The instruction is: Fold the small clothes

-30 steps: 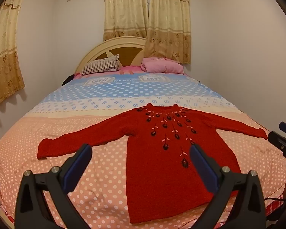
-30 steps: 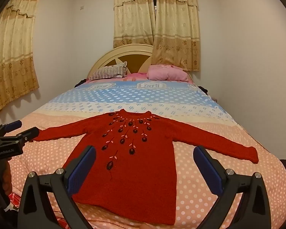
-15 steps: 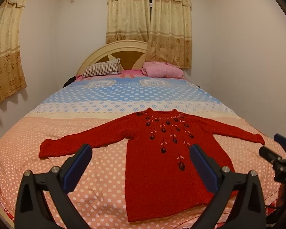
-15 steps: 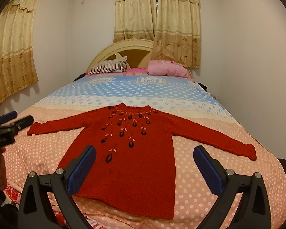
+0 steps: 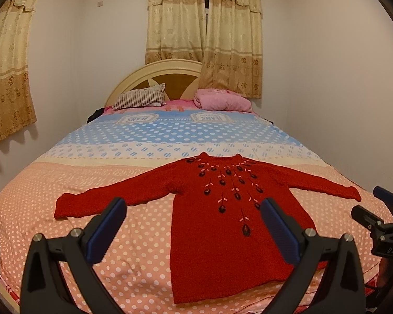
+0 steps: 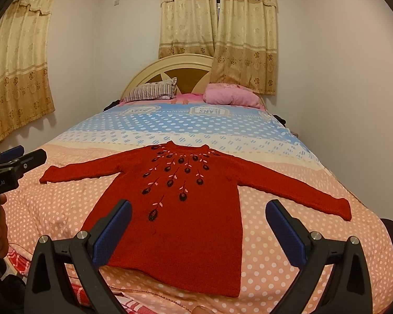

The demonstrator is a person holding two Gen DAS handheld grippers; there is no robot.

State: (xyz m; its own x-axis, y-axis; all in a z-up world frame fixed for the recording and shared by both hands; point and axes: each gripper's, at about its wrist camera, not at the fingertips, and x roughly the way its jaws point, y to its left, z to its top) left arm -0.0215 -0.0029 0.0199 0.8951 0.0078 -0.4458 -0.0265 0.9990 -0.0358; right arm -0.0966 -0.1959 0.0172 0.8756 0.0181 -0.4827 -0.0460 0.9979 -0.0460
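A small red knitted sweater point(image 5: 222, 225) with dark embroidered flowers lies flat, front up, on the bed, both sleeves spread wide and its hem near the foot edge. It also shows in the right wrist view point(image 6: 180, 217). My left gripper point(image 5: 192, 209) is open and empty, held above the foot of the bed near the sweater's left side. My right gripper point(image 6: 197, 212) is open and empty, above the sweater's hem. Each gripper shows at the edge of the other's view: the right gripper point(image 5: 374, 209), the left gripper point(image 6: 21, 157).
The bed point(image 5: 65, 235) has a polka-dot cover, pink near me and blue farther off. A striped pillow point(image 5: 141, 99) and a pink pillow point(image 5: 222, 100) lie by the headboard. Walls stand close on both sides. Curtains point(image 5: 204, 34) hang behind the bed.
Both grippers have drawn back and tilted up a little, so the sweater sits lower and smaller in both views. The sweater has not moved. Both stay open.
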